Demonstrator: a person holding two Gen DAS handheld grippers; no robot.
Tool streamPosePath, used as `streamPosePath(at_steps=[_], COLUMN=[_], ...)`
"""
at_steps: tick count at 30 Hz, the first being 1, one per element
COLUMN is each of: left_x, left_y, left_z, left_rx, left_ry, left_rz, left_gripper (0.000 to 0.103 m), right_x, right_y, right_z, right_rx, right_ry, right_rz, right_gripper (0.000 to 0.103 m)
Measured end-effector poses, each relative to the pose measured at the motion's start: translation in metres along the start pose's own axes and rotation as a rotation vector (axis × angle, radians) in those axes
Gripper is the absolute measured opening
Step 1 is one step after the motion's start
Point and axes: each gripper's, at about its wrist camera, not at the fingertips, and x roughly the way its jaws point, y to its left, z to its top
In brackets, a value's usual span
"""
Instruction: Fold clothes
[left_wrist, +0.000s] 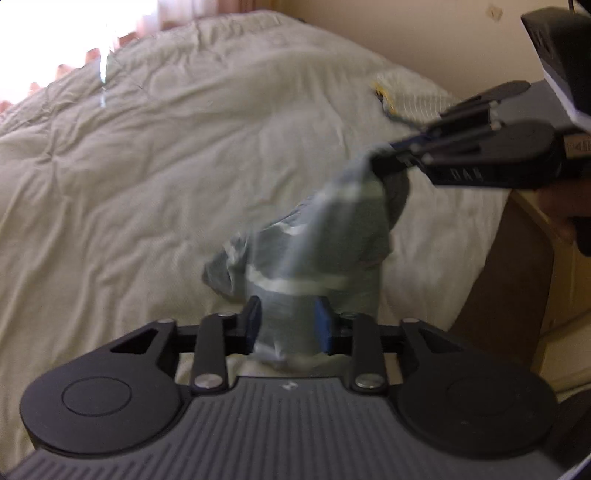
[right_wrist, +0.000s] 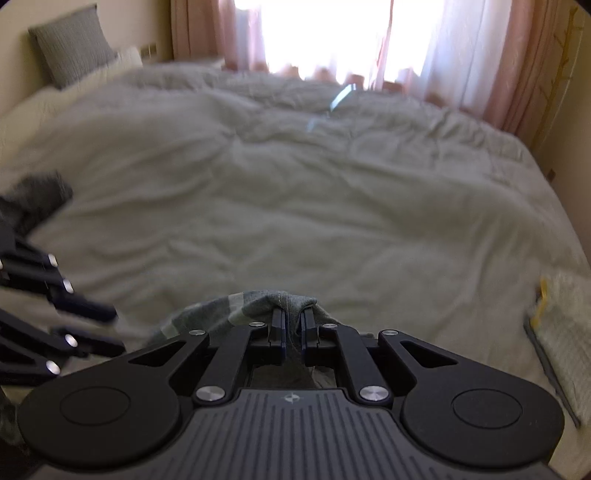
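I see matt black plastic on my left gripper (left_wrist: 288, 325), with ribbed housing and shiny metal pivot screws; my right gripper (right_wrist: 292, 334) looks the same. The grey white-striped garment (left_wrist: 317, 243) is soft knit cloth. Beneath it, the bed's off-white quilted duvet (left_wrist: 166, 155) is rumpled, matt fabric.

place: home bedroom | signs: bed (right_wrist: 295, 184) (rumpled duvet), pillow (right_wrist: 72, 46), pink curtains (right_wrist: 495, 66)

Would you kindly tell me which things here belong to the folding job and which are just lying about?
Job:
grey garment with pale stripes
left hand-held gripper
right hand-held gripper

Lying about:
pale quilted bedcover
grey textured pillow
white and yellow folded cloth
pink curtains
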Motion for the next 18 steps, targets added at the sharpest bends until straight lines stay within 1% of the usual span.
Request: streamPosePath(at_steps=[2,4,6,9,14,16,18], left_x=[0.012,0.024,0.039,0.062,0.121,0.145,0.17], left_y=[0.012,0.023,0.034,0.051,0.057,0.058,0.056], left_z=[0.0,0.001,0.011,0.025,0.062,0.077,0.087], left_rx=[0.006,0.013,0.037,0.075,0.232,0.294,0.345], left_ry=[0.024,0.044,0.044,0.043,0.044,0.048,0.079], left_rz=[0.006,0.015,0.006,-0.007,-0.056,-0.091,-0.144], left_gripper=[0.037,0.038,0.039,0.042,0.044,0.044,0.045], right_x=[0.009,0.02,0.028,0.035,0.039,0.04,0.04], right_y=[-0.002,-0.002,-0.003,-0.009,-0.02,-0.026,-0.03], right_z=[-0.023,-0.04,-0.051,-0.056,-0.059,-0.061,-0.064], right_rx=[-0.011,-0.017,-0.011,-0.002,0.065,0.109,0.136], right_ry=[0.055,0.106,0.14,0.182,0.22,0.217,0.216], right_rz=[-0.008,-0.006,-0.005,-0.025,-0.073,-0.089,-0.098], right_gripper=[0.008,0.008,0.008,0.008,0.009,0.009,0.009])
